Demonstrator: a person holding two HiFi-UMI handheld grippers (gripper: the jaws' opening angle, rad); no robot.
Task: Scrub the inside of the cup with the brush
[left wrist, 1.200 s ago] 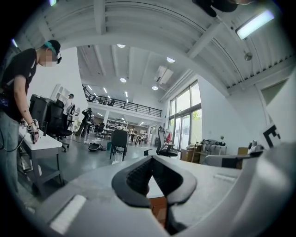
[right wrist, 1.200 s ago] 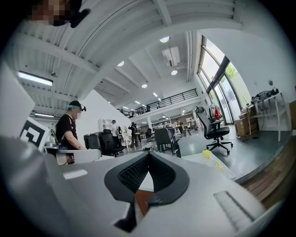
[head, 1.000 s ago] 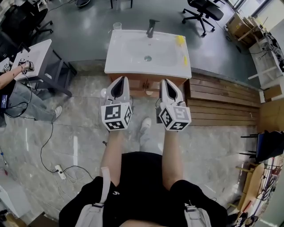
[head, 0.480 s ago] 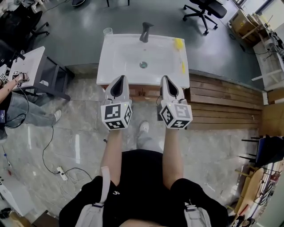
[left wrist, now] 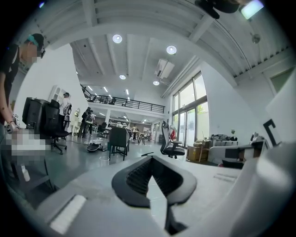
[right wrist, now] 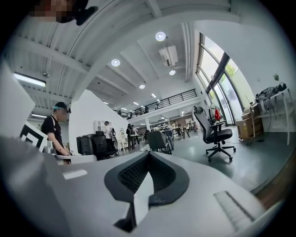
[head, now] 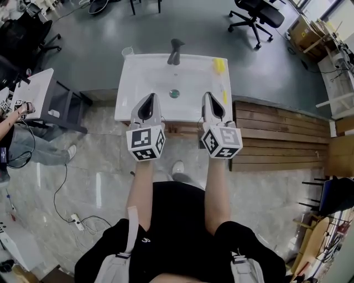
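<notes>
A white sink [head: 138,83] stands ahead of me with a dark faucet [head: 176,51] at its back rim. On its back left corner is a clear cup [head: 128,52]. A yellow item [head: 219,64] lies at the back right, and a second, thin yellow piece [head: 225,98] lies along the right rim; I cannot tell which is the brush. My left gripper [head: 149,98] and right gripper [head: 211,96] are held side by side over the sink's front edge, pointing level. Both are shut with nothing in them, as the left gripper [left wrist: 150,159] and right gripper [right wrist: 148,155] views show.
A wooden plank platform [head: 276,130] lies right of the sink. A white desk [head: 33,83] and a seated person [head: 14,130] are at the left. Office chairs [head: 254,14] stand behind. A cable with a power strip [head: 74,218] lies on the floor at lower left.
I have walked toward the sink. Both grippers moved forward from in front of the cabinet to over the sink's front edge. Their jaws stayed shut.
</notes>
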